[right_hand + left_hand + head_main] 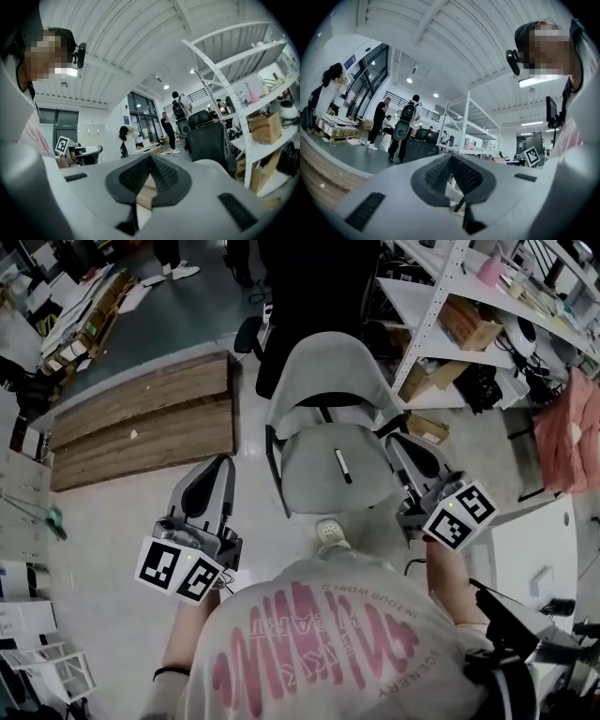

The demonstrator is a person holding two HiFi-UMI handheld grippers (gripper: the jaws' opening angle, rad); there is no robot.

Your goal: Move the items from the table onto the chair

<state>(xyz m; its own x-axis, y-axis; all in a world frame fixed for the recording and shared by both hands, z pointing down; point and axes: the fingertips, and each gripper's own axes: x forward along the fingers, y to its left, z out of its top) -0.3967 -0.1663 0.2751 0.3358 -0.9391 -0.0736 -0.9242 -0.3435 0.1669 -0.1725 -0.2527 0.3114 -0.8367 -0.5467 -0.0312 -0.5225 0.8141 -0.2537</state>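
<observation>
1. On the seat of the grey office chair (309, 474), near its middle, lies a slim black-and-white marker pen (343, 466). It lies flat and points roughly from eleven to five o'clock. Judging by that, at least one item is already delivered.
2. The right gripper (401, 444) hovers at about three o'clock from the seat, just beside its edge. In the right gripper view its jaws (150, 159) are pressed together with nothing between them.
3. The left gripper (223, 465) hangs at about nine o'clock from the seat, apart from the chair. Its own view shows the jaws (451, 158) meeting at the tips, also empty.
4. Neither tool carries anything, so no transfer is under way at this instant.
5. A white tabletop (534, 531) shows at four o'clock from the chair, partly cut off by the person's shoulder and the frame edge. I cannot tell whether items remain on it, so what is left of the task stays open.
6. Farther out, a wooden planked surface (141, 418) lies at nine to ten o'clock, and metal shelving (441, 296) with boxes stands at one to two o'clock.
</observation>
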